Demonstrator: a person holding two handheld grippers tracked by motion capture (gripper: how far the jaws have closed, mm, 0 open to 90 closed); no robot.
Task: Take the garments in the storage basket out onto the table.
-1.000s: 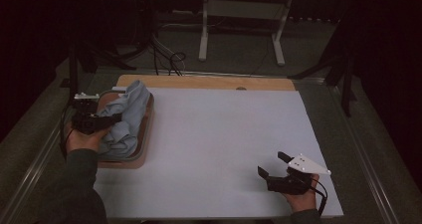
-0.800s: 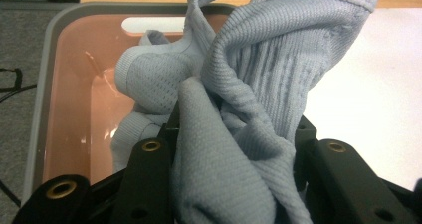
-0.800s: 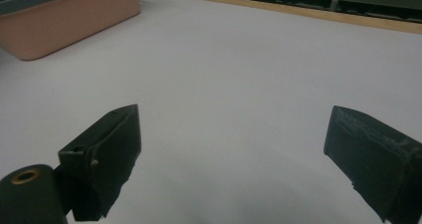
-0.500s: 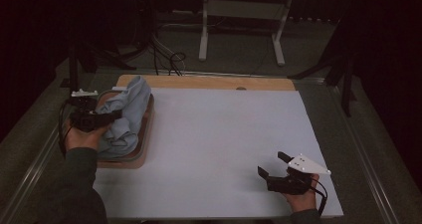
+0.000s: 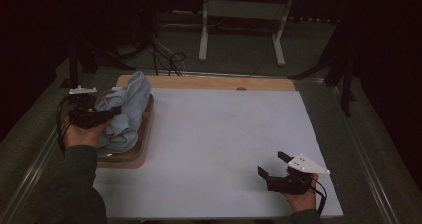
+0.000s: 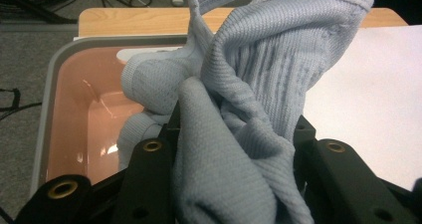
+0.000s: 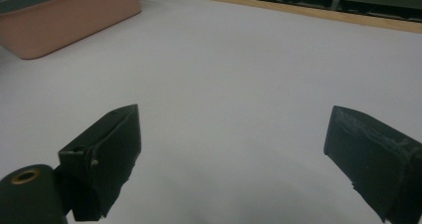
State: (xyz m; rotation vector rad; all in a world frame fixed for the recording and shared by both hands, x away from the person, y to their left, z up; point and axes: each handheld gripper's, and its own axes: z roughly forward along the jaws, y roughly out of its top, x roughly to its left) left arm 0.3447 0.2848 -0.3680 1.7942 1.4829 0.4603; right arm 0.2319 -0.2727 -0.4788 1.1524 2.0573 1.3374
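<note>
A light blue knitted cloth [image 5: 127, 109] is bunched over a pink tub [image 5: 142, 144] at the table's left. My left gripper [image 5: 107, 113] is shut on a fold of the cloth and holds it lifted above the tub. In the left gripper view the cloth [image 6: 249, 84] fills the gap between the black jaws and hangs over the tub's glossy pink inside [image 6: 74, 114]. My right gripper [image 5: 271, 165] rests near the front right of the white sheet [image 5: 224, 134]. Its jaws [image 7: 234, 149] stand wide open with nothing between them.
A wooden board's edge [image 5: 209, 82] runs along the back of the white sheet. The pink tub's corner [image 7: 64, 15] appears far off in the right gripper view. Metal stand legs [image 5: 239, 30] and cables [image 5: 164, 55] are on the floor behind the table.
My left gripper has shifted slightly to the left with the cloth, and the bunch stands a little higher over the tub. The right gripper has stayed still.
</note>
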